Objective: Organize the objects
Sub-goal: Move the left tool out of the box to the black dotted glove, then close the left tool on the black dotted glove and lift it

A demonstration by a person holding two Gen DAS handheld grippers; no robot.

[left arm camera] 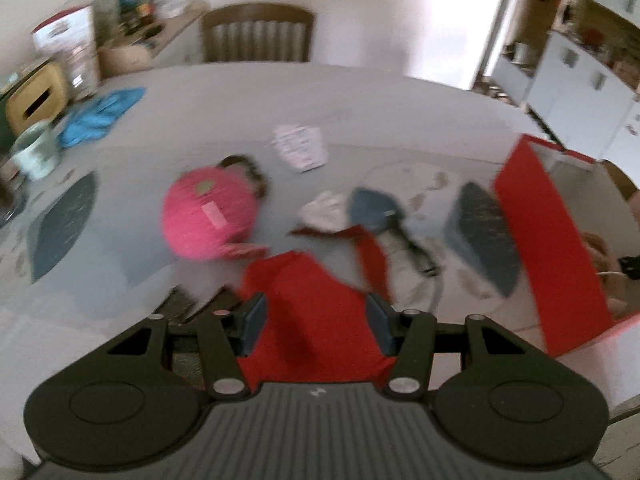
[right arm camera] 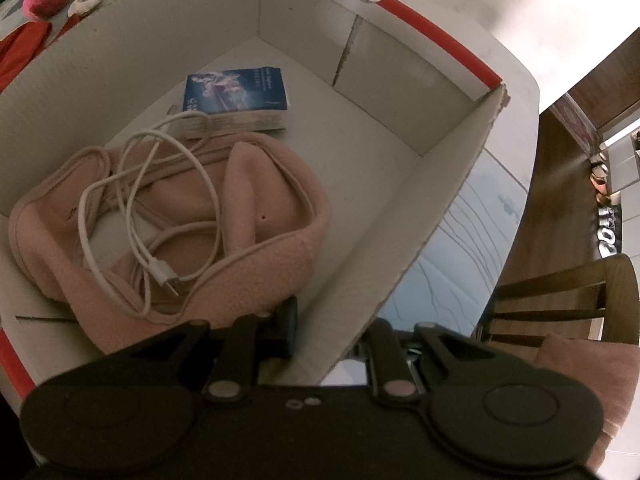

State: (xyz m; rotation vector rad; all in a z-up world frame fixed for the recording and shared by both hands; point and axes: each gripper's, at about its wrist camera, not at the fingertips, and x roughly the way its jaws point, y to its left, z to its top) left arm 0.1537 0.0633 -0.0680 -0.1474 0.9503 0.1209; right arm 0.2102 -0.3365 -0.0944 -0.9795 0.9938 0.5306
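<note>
Left gripper [left arm camera: 316,322]: we see the jaws standing partly apart. A red cloth [left arm camera: 312,300] lies between and beneath the fingers [left arm camera: 252,320]; the blurred left wrist view does not let us tell whether the pads press on it.

On the grey table [left arm camera: 160,92], left to right beyond this gripper: a pink round pouch [left arm camera: 208,212] to the far left, a white printed sheet [left arm camera: 300,146] farther off at centre, a small white item [left arm camera: 324,210], a blue-grey item [left arm camera: 374,208] just right of it, and the red-walled box [left arm camera: 556,248] at the right edge. Writing on the sheet and the pouch label is too blurred to read.

Right gripper [right arm camera: 332,332]: we see the jaws nearly together, clamped on the near wall of the box [right arm camera: 440,200]; one finger [right arm camera: 286,330] sits inside the wall and the other stays hidden outside it.

Inside the box, left to right: a pink fleece garment [right arm camera: 272,216] lies just beyond the inner finger, a white cable [right arm camera: 148,200] is coiled on top of it, and a blue booklet [right arm camera: 236,92] lies at the far side against the cable. Its cover text is too small to read.
</note>
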